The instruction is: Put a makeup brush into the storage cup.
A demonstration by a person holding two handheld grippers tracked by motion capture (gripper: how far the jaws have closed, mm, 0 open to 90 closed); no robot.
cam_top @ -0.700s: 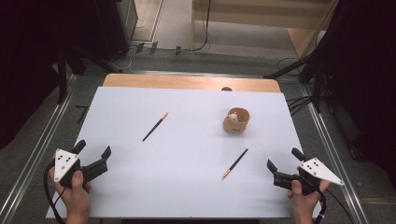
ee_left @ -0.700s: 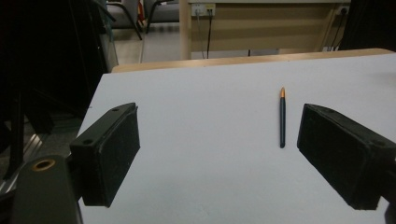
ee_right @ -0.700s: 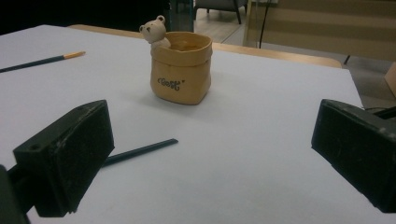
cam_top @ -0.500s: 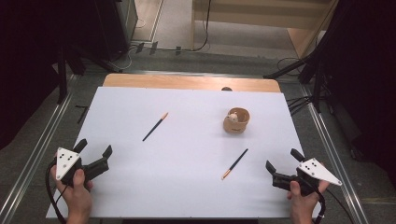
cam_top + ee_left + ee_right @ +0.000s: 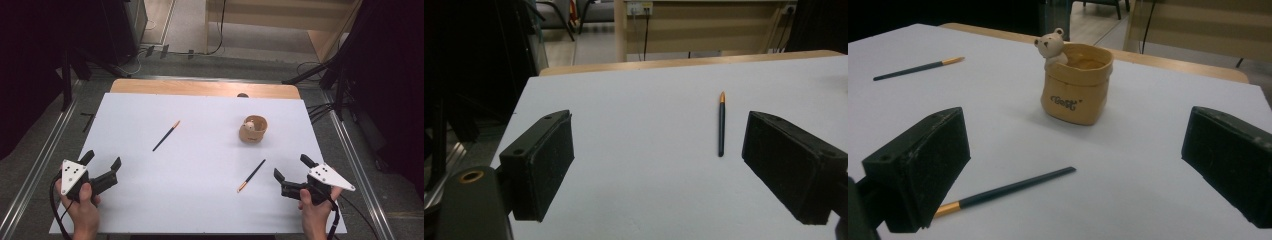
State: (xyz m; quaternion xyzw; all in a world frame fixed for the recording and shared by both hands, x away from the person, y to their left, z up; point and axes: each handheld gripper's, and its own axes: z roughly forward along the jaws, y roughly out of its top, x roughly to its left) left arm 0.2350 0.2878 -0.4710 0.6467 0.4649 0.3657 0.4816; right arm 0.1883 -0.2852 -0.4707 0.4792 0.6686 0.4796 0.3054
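Both grippers spread wide, empty: left gripper [image 5: 102, 169], right gripper [image 5: 291, 171]. Near pencil [image 5: 251, 175] flat on sheet just ahead of right gripper, far pencil [image 5: 166, 135] mid-left. Probably light, stiff, thin, rolls; pinch mid-shaft across.

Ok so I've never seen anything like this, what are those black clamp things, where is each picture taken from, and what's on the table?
No machine arm here: a person holds a hand-held clamp tool in each hand. The high view looks down from above the person's side of the table. It shows the left gripper and the right gripper near the front corners of the white table.

The other two pictures come from small cameras riding on the tools, each looking out between its own two black jaws.

On the table lie two dark pencils with orange ends. The far pencil is the one ahead in the left gripper view. The near pencil lies just in front of the right gripper. Beyond it stands a small tan pot with a little bear figure on its rim.

Both grippers are open and hold nothing.
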